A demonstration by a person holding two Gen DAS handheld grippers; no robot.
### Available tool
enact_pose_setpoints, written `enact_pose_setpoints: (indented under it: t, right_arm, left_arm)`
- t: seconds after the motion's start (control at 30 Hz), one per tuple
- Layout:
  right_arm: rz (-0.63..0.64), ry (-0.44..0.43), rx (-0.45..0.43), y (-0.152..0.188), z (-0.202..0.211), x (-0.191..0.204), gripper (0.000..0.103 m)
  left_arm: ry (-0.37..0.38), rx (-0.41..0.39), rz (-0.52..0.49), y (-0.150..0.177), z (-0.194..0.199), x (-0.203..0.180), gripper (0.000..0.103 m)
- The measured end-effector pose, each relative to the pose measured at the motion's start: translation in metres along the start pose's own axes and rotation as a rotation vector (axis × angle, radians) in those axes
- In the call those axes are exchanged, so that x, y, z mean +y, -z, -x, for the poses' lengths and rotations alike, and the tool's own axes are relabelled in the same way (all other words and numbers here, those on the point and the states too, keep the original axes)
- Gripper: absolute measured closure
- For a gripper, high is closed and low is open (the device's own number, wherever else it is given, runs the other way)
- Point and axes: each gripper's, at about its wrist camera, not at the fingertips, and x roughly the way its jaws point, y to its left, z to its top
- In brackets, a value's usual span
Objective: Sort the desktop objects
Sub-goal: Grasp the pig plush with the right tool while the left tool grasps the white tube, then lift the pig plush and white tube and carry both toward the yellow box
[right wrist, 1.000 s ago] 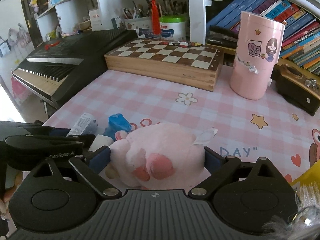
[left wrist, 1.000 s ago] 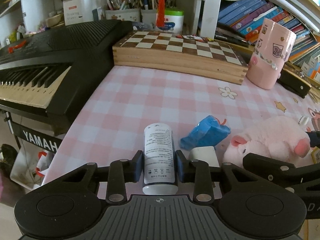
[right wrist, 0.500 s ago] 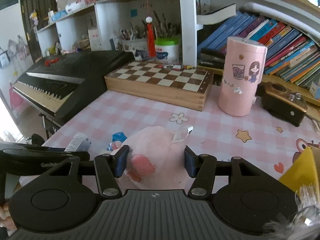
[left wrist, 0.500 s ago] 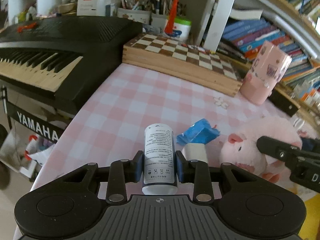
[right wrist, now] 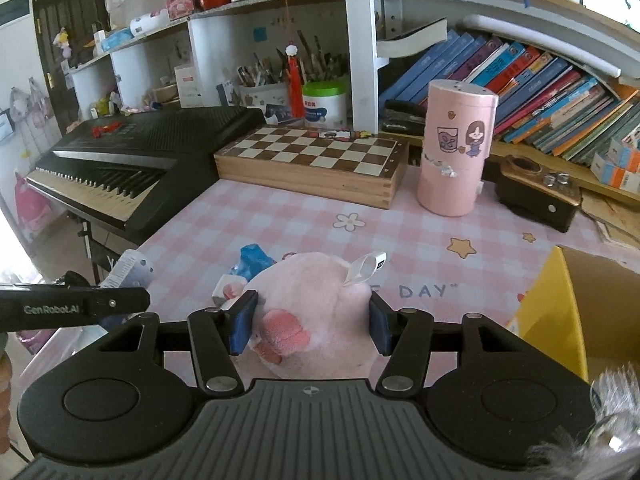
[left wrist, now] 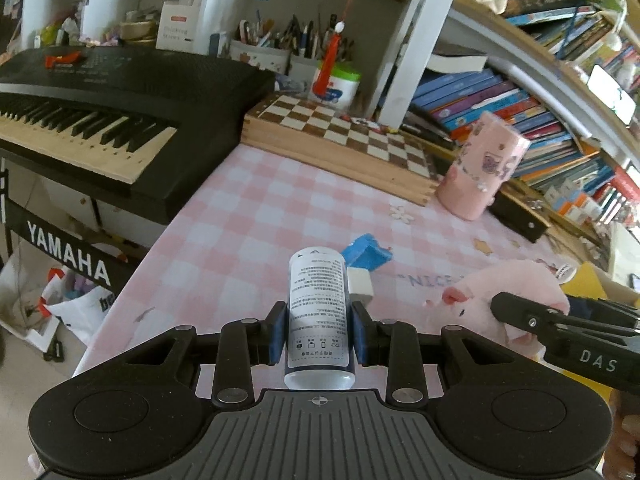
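Now, both hands carry something, lifted clear of the pink checked desk (right wrist: 304,216).
Left hand-held gripper (left wrist: 319,334): clamped on a white bottle (left wrist: 318,312) with printed text, at 6 o'clock in the left view; same grip as a second ago.
Right hand-held gripper (right wrist: 311,326): a second ago its jaws stood wide around the pink plush pig (right wrist: 316,312); they have just been closing and now squeeze its soft sides, at 6 o'clock in the right view.
What changed: both grippers sit higher above the desk than a second ago, and more of the shelves shows.
Left on the desk: a blue toy (left wrist: 368,252) and a small white block (left wrist: 360,282), just beside each other near the front edge, at 12 o'clock from the bottle.
Possible drop spot: a yellow cardboard box (right wrist: 560,312), open, at 3 o'clock in the right view.
Background: a chessboard box (right wrist: 316,164) and a pink cylinder (right wrist: 456,152) at 12 to 1 o'clock, a keyboard (right wrist: 132,156) at 10 o'clock.
Meaning for the task: two pickups look complete; carrying and placing likely come next, though where each belongs is unclear.
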Motion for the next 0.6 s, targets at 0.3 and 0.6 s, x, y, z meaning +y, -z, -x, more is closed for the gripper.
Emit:
enact_pose_setpoints:
  t: [0.3, 0.6]
  right_arm:
    - [-0.017, 0.006, 0.023, 0.019, 0.038, 0.014, 0.049]
    - [-0.048, 0.029, 0.027, 0.04, 0.073, 0.029, 0.049]
  left_arm:
    - [0.063, -0.026, -0.008, 0.017, 0.046, -0.002, 0.072]
    - [0.143, -0.004, -0.034, 0.036, 0.072, -0.002, 0.072]
